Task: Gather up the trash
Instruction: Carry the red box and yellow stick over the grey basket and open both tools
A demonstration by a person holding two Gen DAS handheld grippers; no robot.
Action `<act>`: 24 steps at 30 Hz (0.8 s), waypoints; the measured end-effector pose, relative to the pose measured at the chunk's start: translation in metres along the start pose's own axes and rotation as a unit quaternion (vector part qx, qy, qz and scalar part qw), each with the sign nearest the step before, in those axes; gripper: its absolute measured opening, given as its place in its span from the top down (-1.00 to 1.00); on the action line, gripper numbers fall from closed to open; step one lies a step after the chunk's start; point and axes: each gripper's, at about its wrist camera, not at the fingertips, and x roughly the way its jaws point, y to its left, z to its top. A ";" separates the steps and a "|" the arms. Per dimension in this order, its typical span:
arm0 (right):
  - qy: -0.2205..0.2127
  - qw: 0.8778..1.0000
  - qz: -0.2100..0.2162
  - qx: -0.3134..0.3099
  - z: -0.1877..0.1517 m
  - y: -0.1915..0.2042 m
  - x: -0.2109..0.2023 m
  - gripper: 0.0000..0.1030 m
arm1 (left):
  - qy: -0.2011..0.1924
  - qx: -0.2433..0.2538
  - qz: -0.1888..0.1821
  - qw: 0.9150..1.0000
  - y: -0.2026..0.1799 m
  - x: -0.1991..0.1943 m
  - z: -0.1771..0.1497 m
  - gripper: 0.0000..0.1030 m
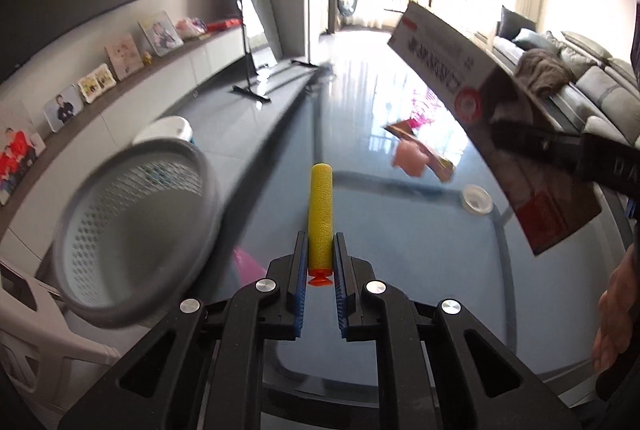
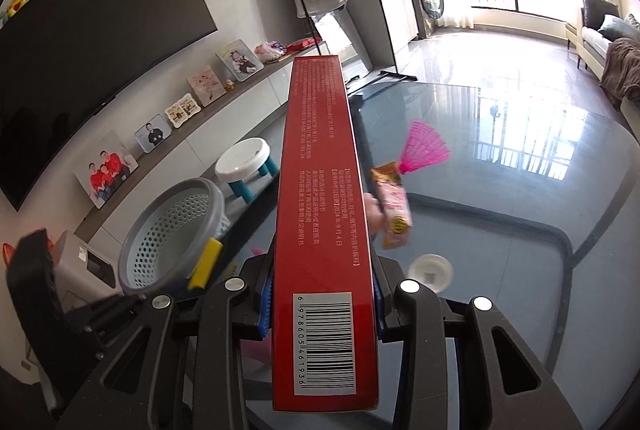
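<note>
Trash is already in both of my grippers, and more lies on the glass table (image 1: 400,230).

From my left wrist view, the left gripper (image 1: 320,254) sits at lower centre with its jaws pinched tight on a yellow foam dart (image 1: 320,209), whose orange tip (image 1: 319,276) points back toward the camera. The dart's body sticks out up the frame, clear of the table. At left I see the grey perforated basket (image 1: 132,242), blurred, tilted toward me. At upper right the red-and-white box (image 1: 472,85) hangs in the air, clamped by my right gripper, which reaches in from the right edge. Below it on the glass lie a snack wrapper (image 1: 424,153) and a small clear lid (image 1: 477,198).

From my right wrist view, the right gripper (image 2: 324,290) at lower centre has its jaws part-open and pressed against both long sides of the box (image 2: 320,189), red face and barcode up, running away up the frame. The basket (image 2: 172,234) stands at left, with the dart (image 2: 205,264) at its near rim. Right of the box lie the wrapper (image 2: 394,205), a pink shuttlecock (image 2: 424,145) and the lid (image 2: 430,270).
</note>
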 end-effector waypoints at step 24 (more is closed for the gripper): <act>0.125 0.982 0.117 -0.083 -0.003 0.183 0.144 0.32 | 0.017 -0.113 0.152 0.982 0.199 0.019 0.003 0.75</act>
